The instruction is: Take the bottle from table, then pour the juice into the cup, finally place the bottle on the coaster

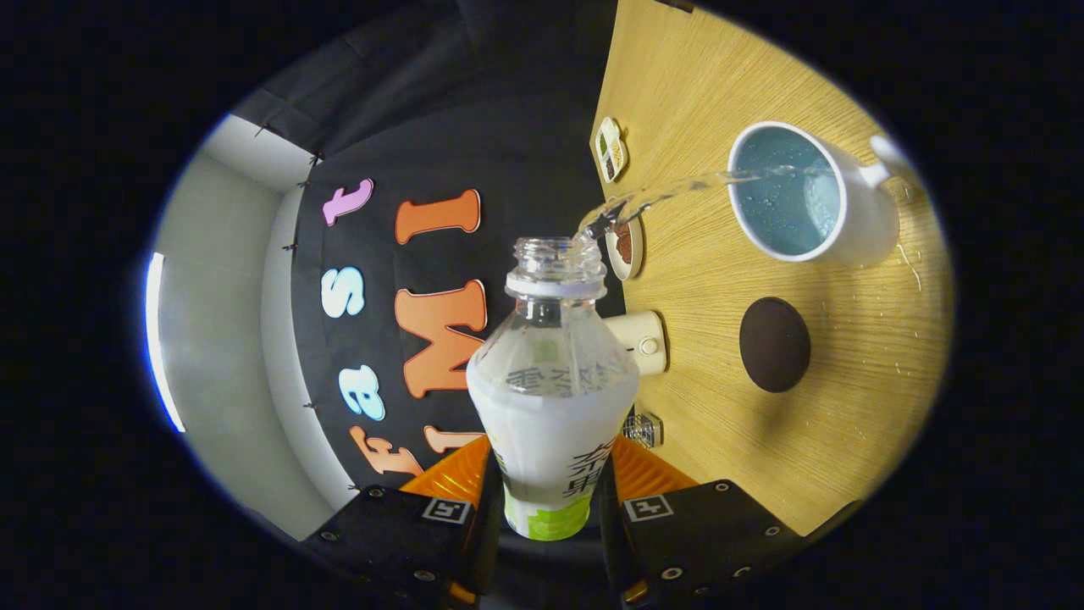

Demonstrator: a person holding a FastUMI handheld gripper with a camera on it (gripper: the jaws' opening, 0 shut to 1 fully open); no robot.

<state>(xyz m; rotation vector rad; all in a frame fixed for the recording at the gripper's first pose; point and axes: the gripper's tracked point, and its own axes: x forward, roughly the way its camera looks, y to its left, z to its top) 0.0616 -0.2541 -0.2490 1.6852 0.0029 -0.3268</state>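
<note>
My gripper (549,491) is shut on a clear plastic bottle (550,398) with a white and green label, both fingers pressing its lower body. The bottle is uncapped and tipped over sideways, its open mouth (556,254) pointing toward the cup. A thin stream of clear liquid (669,191) arcs from the mouth into a white cup (800,195) with a blue inside, which holds liquid and stands on the wooden table (847,407). A dark round coaster (774,344) lies on the table beside the cup, nearer my fingers.
Small items sit along the table's far edge: a little white dish with sections (610,149), a round dish with something brown (625,247), a cream-coloured box (644,341) and a small clear object (644,429). Droplets dot the table near the cup.
</note>
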